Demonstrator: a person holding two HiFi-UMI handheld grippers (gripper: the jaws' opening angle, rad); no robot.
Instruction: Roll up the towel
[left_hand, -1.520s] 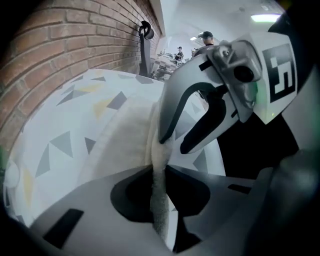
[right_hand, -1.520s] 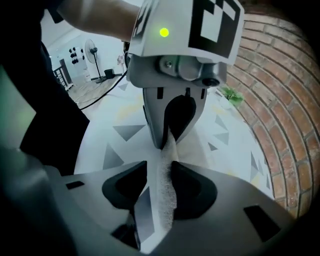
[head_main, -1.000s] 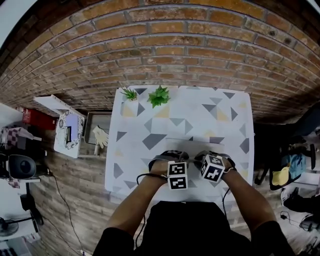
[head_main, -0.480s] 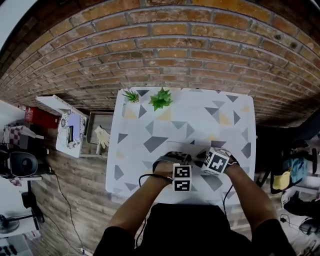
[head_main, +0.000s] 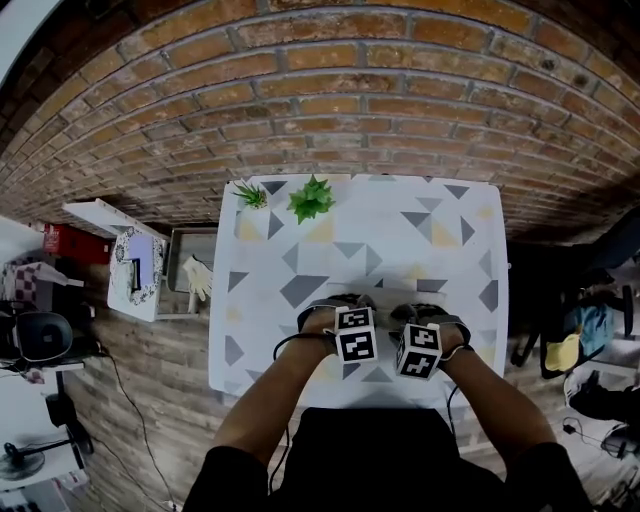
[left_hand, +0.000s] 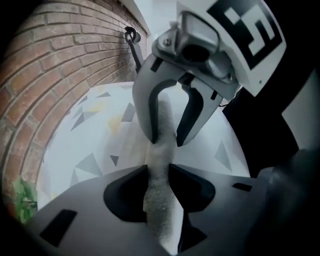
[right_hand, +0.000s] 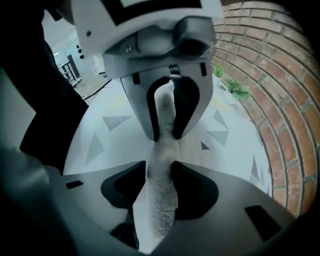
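Your light was even; the head view bowed at its rim; gripper views blurred the towel (left_hand: 159, 200) toward six o'clock.

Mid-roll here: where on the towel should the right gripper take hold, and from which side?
The raised ridge of the towel, near its right end, from above with a jaw on each side: it stands narrow off the table, the rest lies flat. The right gripper, whose jaws have just been opening, straddles it; the left gripper pinches the other end.
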